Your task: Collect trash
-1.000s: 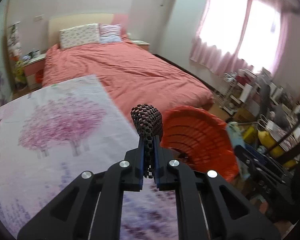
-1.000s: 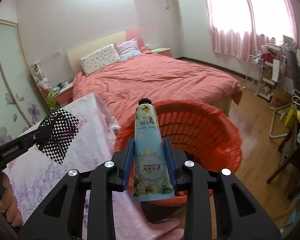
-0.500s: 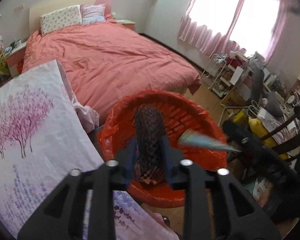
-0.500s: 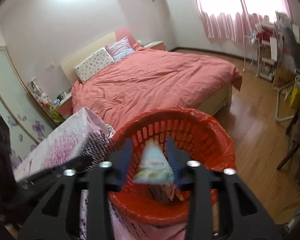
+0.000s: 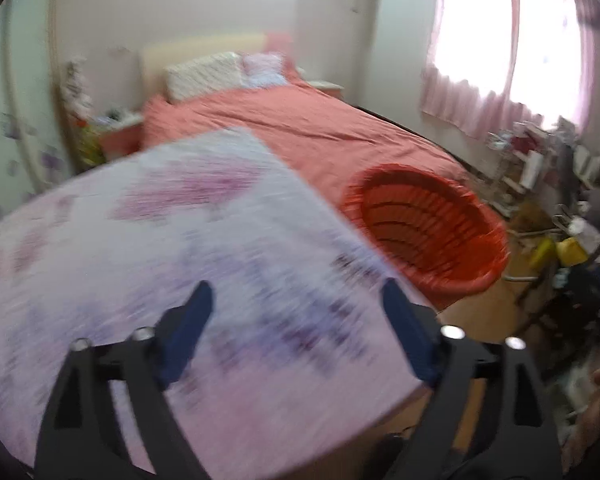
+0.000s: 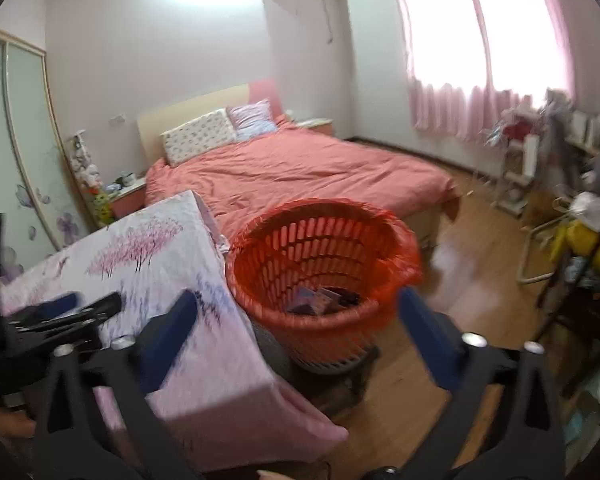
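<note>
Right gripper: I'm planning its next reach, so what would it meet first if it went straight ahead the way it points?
Probably the red basket: it sits right between the open fingers of the right gripper, ahead and slightly below. Depth is unclear, so it might pass over the rim.

Both grippers emptied — trash (image 6: 320,300) now in basket (image 6: 324,320)

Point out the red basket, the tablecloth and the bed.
red basket (image 6: 324,316): right wrist view, front wall.
tablecloth (image 6: 172,264): right wrist view, bare top.
bed (image 6: 300,168): right wrist view, cover's middle.
</note>
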Demonstrator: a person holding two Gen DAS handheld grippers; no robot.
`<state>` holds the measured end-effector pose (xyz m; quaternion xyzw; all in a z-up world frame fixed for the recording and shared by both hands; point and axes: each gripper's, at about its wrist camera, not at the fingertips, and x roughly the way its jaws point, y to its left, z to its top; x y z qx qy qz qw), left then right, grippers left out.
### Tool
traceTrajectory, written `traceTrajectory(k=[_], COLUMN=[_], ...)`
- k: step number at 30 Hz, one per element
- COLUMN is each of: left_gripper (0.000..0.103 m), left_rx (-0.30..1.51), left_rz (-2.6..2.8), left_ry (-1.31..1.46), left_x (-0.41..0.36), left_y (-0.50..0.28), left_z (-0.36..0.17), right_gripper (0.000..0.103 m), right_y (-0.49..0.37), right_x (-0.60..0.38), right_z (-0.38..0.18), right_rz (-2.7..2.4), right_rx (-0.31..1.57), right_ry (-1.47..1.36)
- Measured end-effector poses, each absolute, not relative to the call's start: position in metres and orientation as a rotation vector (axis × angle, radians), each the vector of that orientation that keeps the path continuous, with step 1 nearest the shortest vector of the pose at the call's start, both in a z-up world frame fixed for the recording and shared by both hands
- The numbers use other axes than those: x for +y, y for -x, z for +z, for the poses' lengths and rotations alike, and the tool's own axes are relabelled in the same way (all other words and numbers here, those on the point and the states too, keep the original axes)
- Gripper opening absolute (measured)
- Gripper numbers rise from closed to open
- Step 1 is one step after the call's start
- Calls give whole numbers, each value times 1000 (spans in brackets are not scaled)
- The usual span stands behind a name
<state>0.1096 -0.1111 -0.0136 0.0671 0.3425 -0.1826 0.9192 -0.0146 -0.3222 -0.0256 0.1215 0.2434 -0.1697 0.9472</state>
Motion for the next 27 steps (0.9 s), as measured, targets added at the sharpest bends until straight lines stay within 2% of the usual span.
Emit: traceTrajectory(k=[2, 11, 27], left_gripper=[99, 99, 99], left_rx=[660, 570, 565], left_rz=[-294, -74, -65], left_ry=[-141, -106, -50], left_x=[-81, -11, -3], left_y=[-78, 9, 34], left_z=[-10, -8, -8], right_gripper=[101, 101, 101], right_y=[38, 79, 90], right_x=[-298, -243, -228], right_z=[-23, -15, -28], right_rz=[-385, -471, -479], right_rx=[467, 413, 464], right_ry=[-199, -97, -122])
